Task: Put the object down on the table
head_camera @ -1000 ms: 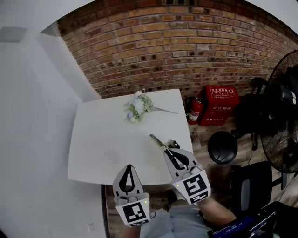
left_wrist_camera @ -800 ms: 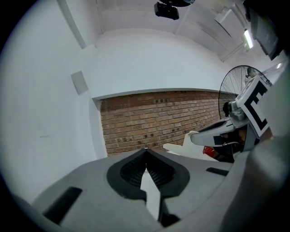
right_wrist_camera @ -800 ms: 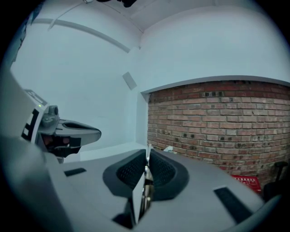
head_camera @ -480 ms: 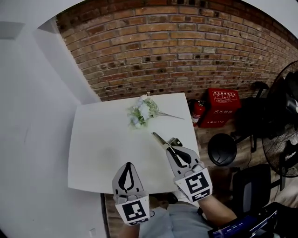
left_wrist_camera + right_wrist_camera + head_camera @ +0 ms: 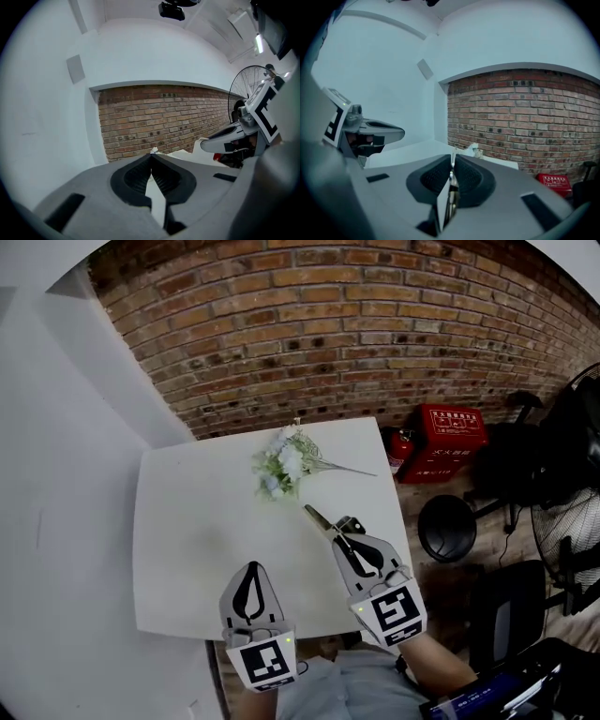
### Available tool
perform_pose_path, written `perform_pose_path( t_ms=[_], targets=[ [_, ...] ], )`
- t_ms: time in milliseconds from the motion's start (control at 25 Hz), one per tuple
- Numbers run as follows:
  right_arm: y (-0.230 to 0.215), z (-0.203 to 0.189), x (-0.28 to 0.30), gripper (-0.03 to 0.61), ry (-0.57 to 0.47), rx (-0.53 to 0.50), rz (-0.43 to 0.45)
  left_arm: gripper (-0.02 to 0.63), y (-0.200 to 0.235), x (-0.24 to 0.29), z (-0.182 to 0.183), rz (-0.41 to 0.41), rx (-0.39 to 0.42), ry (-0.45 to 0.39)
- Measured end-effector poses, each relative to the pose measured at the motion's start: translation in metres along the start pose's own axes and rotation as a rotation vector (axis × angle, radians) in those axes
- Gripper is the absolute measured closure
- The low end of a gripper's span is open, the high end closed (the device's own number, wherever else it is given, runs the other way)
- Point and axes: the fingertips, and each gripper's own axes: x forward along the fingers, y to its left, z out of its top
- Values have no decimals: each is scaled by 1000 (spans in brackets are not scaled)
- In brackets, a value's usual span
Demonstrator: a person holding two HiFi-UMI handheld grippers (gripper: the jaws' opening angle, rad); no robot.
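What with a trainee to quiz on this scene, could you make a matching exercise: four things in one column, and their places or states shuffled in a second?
Things:
1. scissors
2. flowers
3. left gripper
4. red box

Places or states:
A. beside the fire extinguisher
B. shut, with nothing in it
C. lying on the white table
D. clamped in the right gripper

Pairs: 1-D, 2-C, 3-B, 4-A
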Motion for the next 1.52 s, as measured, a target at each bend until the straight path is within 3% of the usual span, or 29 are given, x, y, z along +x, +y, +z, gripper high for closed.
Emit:
perform_pose_path(
  t_ms=[920,1520],
  targets=[
    [1,-133,35,545,239,162,-7,604,-9,51,-98,-96,-9,203],
    [8,-169,36,541,294,181,-28,604,-11,50,-125,-137,-7,222]
  ],
)
